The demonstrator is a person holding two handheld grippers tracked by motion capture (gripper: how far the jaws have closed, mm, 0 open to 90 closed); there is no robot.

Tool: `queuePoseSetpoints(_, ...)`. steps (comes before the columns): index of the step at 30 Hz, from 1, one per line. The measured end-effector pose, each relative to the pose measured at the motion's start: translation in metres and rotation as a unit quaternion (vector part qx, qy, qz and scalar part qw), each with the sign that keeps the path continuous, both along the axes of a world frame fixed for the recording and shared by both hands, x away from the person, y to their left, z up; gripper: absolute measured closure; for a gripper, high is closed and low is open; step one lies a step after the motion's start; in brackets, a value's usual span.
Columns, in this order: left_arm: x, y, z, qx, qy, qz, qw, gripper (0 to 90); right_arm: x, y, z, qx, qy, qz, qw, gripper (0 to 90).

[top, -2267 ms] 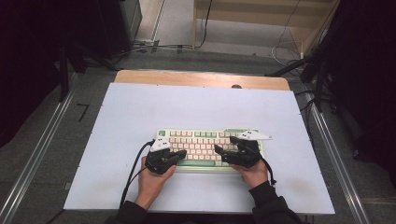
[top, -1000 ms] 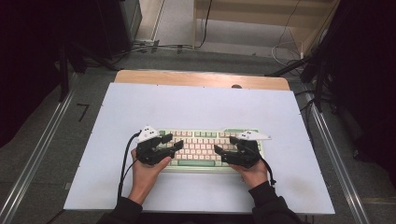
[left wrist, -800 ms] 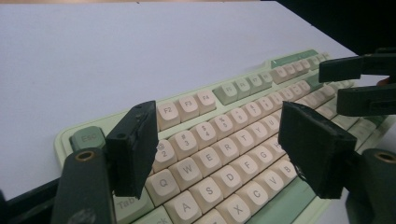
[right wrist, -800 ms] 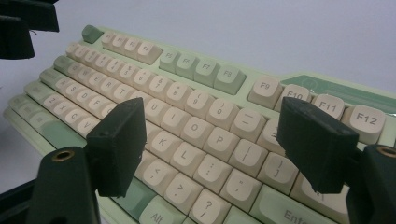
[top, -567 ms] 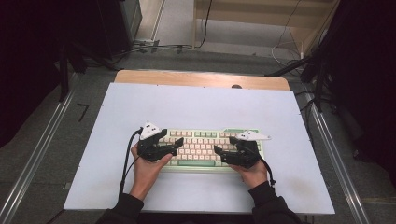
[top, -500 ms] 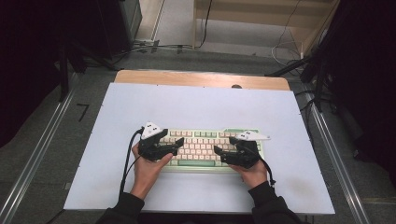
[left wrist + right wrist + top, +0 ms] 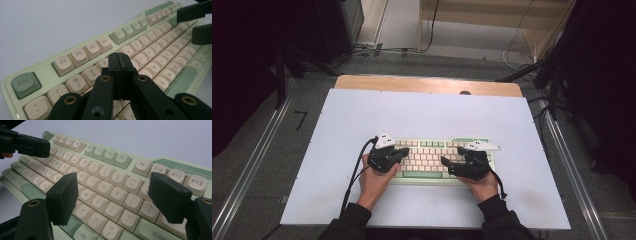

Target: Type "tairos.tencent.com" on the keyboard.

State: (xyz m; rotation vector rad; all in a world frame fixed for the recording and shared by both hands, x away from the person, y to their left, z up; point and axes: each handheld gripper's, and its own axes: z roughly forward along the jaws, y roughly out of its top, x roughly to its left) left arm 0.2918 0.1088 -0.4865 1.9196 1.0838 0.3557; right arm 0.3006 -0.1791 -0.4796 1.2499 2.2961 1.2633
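Observation:
A pale green keyboard (image 7: 429,155) with cream keys lies near the front of the white table top. My left gripper (image 7: 403,152) hovers over its left end, pointing right. In the left gripper view its jaws (image 7: 121,61) stand together above the number row; they have just been closing, with nothing between them. My right gripper (image 7: 452,156) is over the keyboard's right half, pointing left. In the right gripper view it (image 7: 116,195) stands open above the letter keys (image 7: 100,187), nothing between the pads. The left gripper (image 7: 27,143) also shows at that view's upper left.
The white sheet (image 7: 362,120) covers the table, with a wooden strip (image 7: 427,85) along the far edge. Metal rails (image 7: 562,150) run down both sides. Cables (image 7: 377,49) lie on the floor behind. Each gripper trails a black cable (image 7: 357,170).
The left gripper's jaws, apart a second ago, are now together. That hand has shifted only slightly over the keyboard's left end. The right hand and the keyboard have kept still.

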Motion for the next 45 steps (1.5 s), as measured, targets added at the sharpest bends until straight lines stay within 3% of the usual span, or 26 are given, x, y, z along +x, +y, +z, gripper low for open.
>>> queuePoseSetpoints(13,0.002,0.000,-0.003,0.018,0.013,0.004,0.9997,90.0,0.000,0.001,0.000,-0.001,0.003,0.000,1.0000,22.6)
queuePoseSetpoints(26,0.004,0.000,-0.006,0.017,0.023,0.001,0.9996,90.0,0.000,0.001,-0.001,-0.003,0.002,0.001,1.0000,22.6)
queuePoseSetpoints(28,0.003,0.001,-0.004,0.013,0.014,0.004,0.9998,90.0,0.000,0.001,-0.001,-0.004,0.002,0.000,1.0000,22.6)
queuePoseSetpoints(31,-0.001,0.005,0.004,-0.020,-0.001,0.011,0.9997,76.9,0.000,0.000,-0.001,-0.002,0.002,0.000,1.0000,22.6)
queuePoseSetpoints(36,-0.005,0.019,0.015,-0.075,0.001,0.030,0.9967,39.8,0.000,0.000,-0.001,-0.002,0.003,0.001,1.0000,22.6)
queuePoseSetpoints(40,-0.010,0.028,0.013,-0.093,0.002,0.036,0.9950,31.7,-0.001,0.001,0.000,0.000,0.002,0.001,1.0000,24.2)
queuePoseSetpoints(45,-0.017,0.040,0.011,-0.109,0.008,0.046,0.9929,28.0,-0.004,-0.002,0.005,0.016,-0.013,0.011,0.9997,39.3)
